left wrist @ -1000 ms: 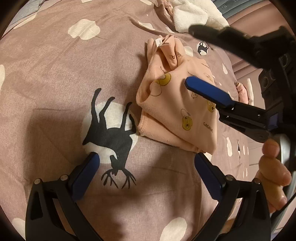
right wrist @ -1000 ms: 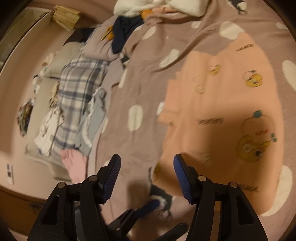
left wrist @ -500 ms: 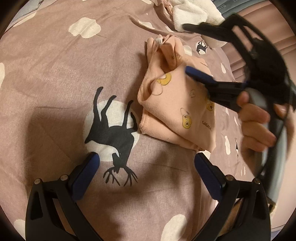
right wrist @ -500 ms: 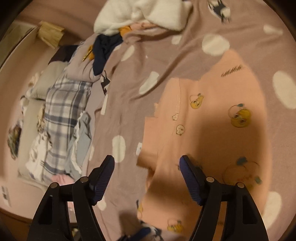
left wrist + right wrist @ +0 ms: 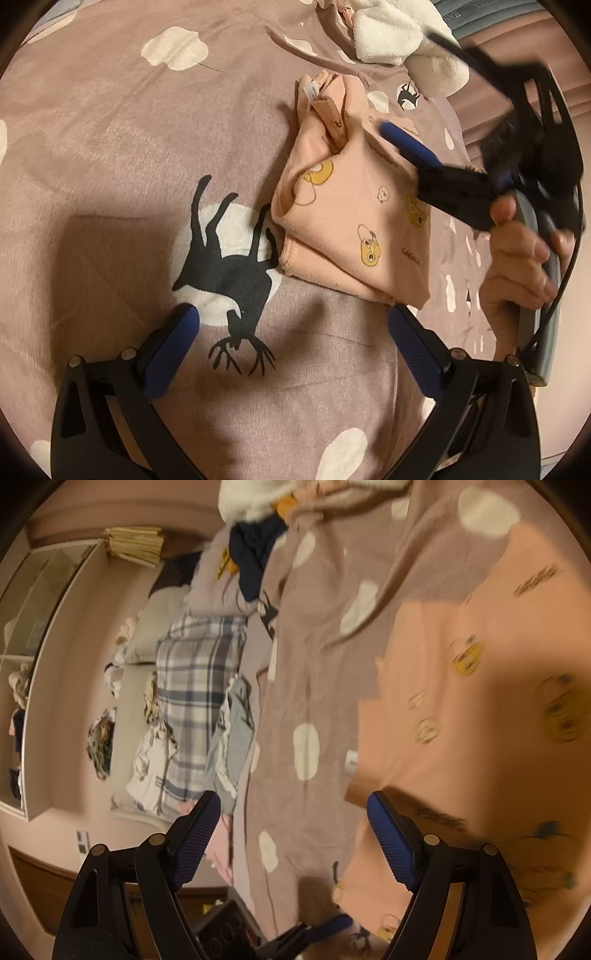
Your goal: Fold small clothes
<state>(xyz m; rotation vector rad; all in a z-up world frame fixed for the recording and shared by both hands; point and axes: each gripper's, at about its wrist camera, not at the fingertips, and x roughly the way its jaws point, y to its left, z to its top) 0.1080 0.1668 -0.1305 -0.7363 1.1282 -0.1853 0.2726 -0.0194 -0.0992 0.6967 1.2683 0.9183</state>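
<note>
Peach cotton, printed with small yellow figures: the garment (image 5: 354, 221) lies folded on the mauve bedspread (image 5: 110, 147) at about one o'clock from the left gripper (image 5: 291, 328) in the left wrist view. Its long axis runs from eleven o'clock down to five o'clock, with a white tag and a loose flap bunched at the far end. Left jaws stand wide and empty, the near corner of the garment just ahead of the right-hand pad. The right gripper (image 5: 417, 110) reaches in from three o'clock, its blue lower finger over the garment's far half, so it looks the nearer of the two.

From the right wrist view, the right gripper (image 5: 291, 834) is opening, nothing between its jaws. Garment (image 5: 461, 720) fills the frame from one to five o'clock, its edge beside the right-hand pad.
</note>
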